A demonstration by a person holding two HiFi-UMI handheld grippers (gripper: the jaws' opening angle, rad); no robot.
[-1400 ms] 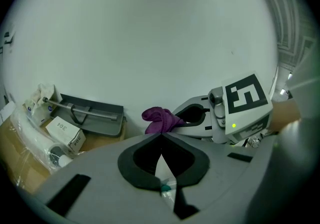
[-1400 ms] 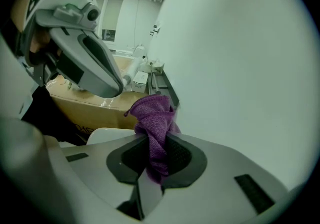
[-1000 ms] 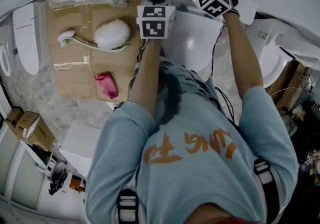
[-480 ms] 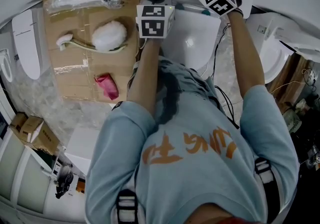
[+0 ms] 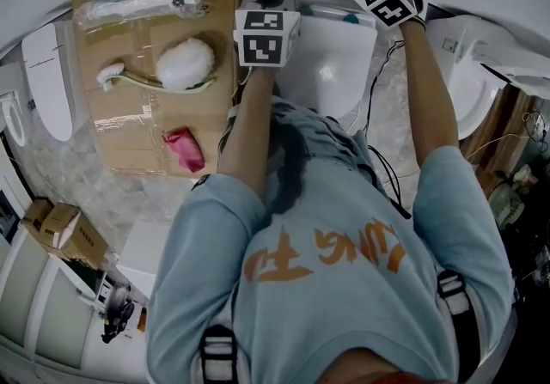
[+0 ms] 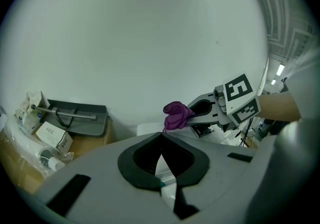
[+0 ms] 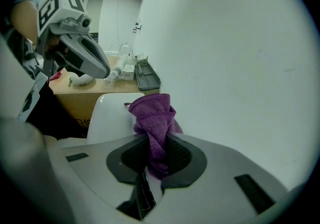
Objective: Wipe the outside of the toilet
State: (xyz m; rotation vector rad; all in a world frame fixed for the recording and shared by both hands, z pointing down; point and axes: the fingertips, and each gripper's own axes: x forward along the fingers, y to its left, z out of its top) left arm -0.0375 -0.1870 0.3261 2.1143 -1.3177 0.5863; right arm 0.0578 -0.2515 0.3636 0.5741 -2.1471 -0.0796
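Gripping a purple cloth (image 7: pixel 152 118) bunched between its jaws, the right tongs (image 7: pixel 157 144) hold it at the far top of the toilet (image 5: pixel 326 73), close to the wall; the cloth sticks out past the jaw tips, probably so that fabric and not plastic meets the porcelain; the wiping looks barely begun, with the toilet's white body below and nearer than both tongs; the left tongs (image 6: pixel 161 140) are closed on nothing, their tips meeting, and hover just beside the right pair above the same top edge, seemingly kept out of the cloth's way; well off to the outer side of the left tongs a sheet of cardboard (image 5: pixel 129 116) on the floor keeps spare tools within reach; a grey tray (image 6: pixel 75 115) there has a metal bar lying in it; a clear bag (image 5: pixel 146 3) holds a long white item; a fluffy white brush (image 5: pixel 185 62) and a pink rag (image 5: pixel 185 148) lie loose.
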